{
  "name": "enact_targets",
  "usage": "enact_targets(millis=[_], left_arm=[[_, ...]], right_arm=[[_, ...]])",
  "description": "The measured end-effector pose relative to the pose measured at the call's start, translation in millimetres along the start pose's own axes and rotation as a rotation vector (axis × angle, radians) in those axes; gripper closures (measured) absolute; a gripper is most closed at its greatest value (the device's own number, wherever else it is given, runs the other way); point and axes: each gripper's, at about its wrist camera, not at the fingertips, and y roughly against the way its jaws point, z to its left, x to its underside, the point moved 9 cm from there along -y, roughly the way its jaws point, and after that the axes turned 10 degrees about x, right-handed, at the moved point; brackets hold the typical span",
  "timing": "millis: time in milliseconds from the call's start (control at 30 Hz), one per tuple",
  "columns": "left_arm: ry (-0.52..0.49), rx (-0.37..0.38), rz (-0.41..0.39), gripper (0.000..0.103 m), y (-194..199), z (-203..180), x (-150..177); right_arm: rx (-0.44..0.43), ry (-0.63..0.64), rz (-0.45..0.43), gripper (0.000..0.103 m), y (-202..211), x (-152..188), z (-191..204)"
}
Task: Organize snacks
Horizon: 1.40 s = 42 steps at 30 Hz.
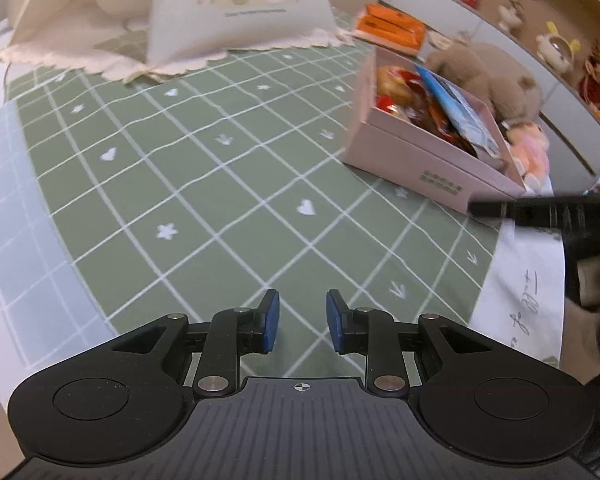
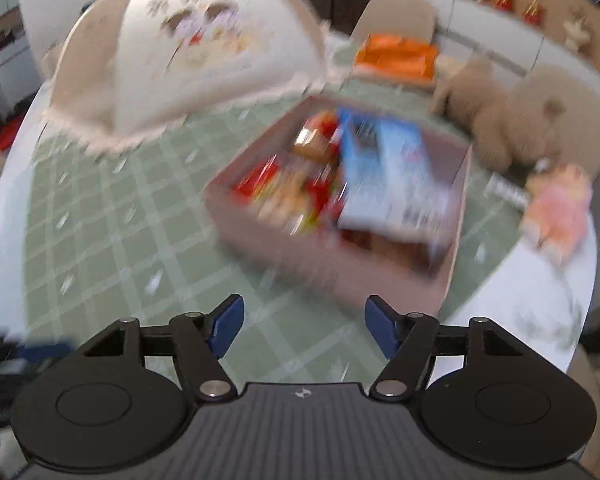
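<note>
In the left wrist view, the left gripper (image 1: 302, 322) hangs over the bare green cloth (image 1: 204, 184), jaws apart and empty. The pink box (image 1: 412, 160) of snacks (image 1: 428, 108) stands near the worktop's right edge; its label is unreadable.

In the blurred right wrist view, the right gripper (image 2: 303, 328), jaws wide apart, faces the box (image 2: 260, 236), probably to reach the blue packet (image 2: 388, 172).

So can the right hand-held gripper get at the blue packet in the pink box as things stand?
Probably yes. The right hand-held gripper is open and empty, facing the pink box, which has no lid. The blue packet lies on top of the other snacks, with nothing in between.
</note>
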Motion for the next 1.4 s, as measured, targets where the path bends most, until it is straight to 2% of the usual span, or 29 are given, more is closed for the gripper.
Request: enact_targets(millis=[67, 167, 267, 433, 500, 567, 633, 767, 900, 967, 1067, 1167, 1400], left_arm=[[0.011, -0.019, -0.003, 0.074, 1, -8, 0], [0.023, -0.032, -0.017, 0.074, 5, -23, 1], [0.058, -0.078, -0.042, 0.075, 2, -37, 5], [0.159, -0.211, -0.086, 0.080, -14, -73, 21], [0.219, -0.257, -0.100, 0.082, -17, -92, 32], [0.257, -0.265, -0.091, 0.084, -21, -113, 39], [0.243, -0.278, -0.106, 0.085, -22, -135, 40], [0.272, -0.291, -0.138, 0.086, -24, -167, 41], [0.267, -0.328, -0.132, 0.086, -26, -175, 42], [0.301, -0.347, -0.124, 0.086, -24, -175, 42], [0.322, -0.339, -0.145, 0.086, -24, -177, 39], [0.347, -0.337, -0.166, 0.087, -24, -185, 39], [0.366, -0.394, -0.165, 0.087, -32, -216, 38]], right_arm=[[0.017, 0.062, 0.071, 0.032, 3, 20, 5], [-0.002, 0.141, 0.122, 0.032, 4, 41, 5], [-0.058, 0.177, 0.130, 0.030, -1, 47, -1], [-0.184, 0.255, 0.118, 0.030, -20, 55, -22], [-0.202, 0.320, 0.092, 0.030, -23, 58, -35], [-0.180, 0.377, 0.050, 0.030, -22, 58, -52], [-0.193, 0.395, 0.023, 0.029, -18, 55, -70], [-0.251, 0.382, 0.043, 0.028, -16, 51, -95], [-0.240, 0.386, 0.037, 0.028, -17, 46, -106], [-0.217, 0.375, 0.064, 0.028, -16, 49, -111], [-0.233, 0.401, 0.103, 0.028, -14, 52, -112], [-0.197, 0.456, 0.071, 0.028, -13, 51, -113], [-0.269, 0.483, 0.066, 0.028, -22, 41, -128]])
